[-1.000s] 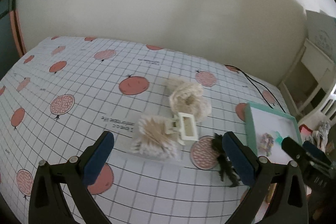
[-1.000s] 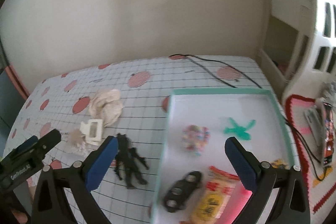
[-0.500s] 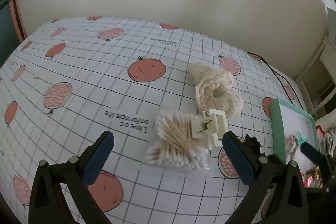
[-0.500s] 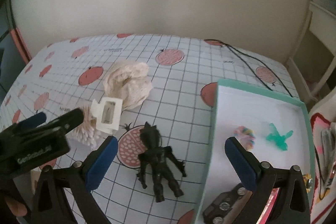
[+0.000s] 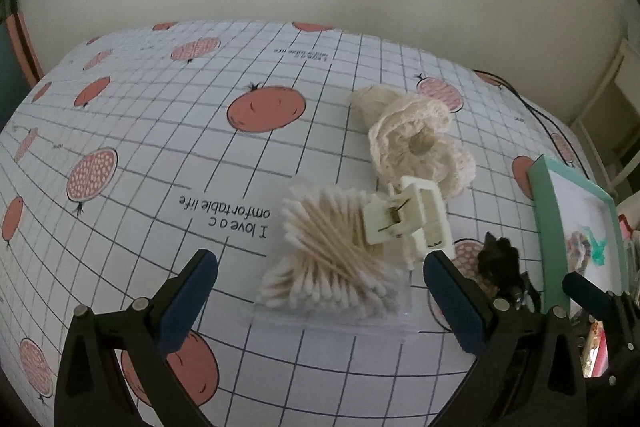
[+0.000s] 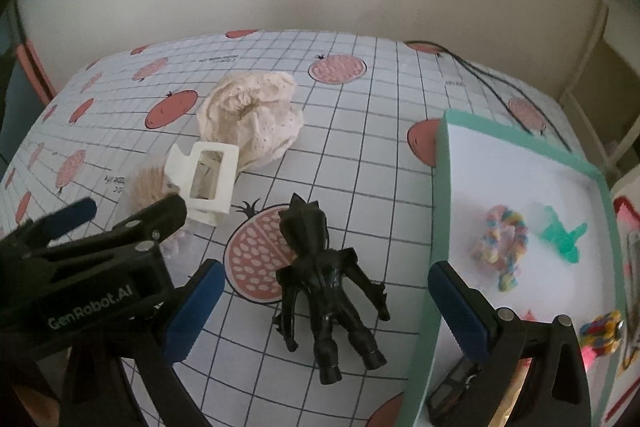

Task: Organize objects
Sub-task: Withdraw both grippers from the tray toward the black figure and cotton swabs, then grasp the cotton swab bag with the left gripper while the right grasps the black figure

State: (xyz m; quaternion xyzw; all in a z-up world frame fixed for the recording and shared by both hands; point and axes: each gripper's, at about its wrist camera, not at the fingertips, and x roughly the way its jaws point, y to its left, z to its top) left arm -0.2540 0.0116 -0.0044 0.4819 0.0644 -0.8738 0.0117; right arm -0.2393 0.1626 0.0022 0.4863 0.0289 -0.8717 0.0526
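Both tongs are spread apart with nothing in them: the left tongs [image 5: 320, 301] sit low over the clear pack of cotton swabs [image 5: 332, 263], and the right tongs [image 6: 326, 307] straddle the black action figure [image 6: 326, 283] lying on the pomegranate-print table [image 6: 360, 155]. A white hair claw clip [image 5: 412, 223] rests touching the swab pack, with a cream crocheted cloth [image 5: 416, 143] right behind it. The teal-rimmed tray [image 6: 440, 211] is on the right, holding a rainbow bead bracelet [image 6: 500, 243] and a little green toy [image 6: 560, 235].
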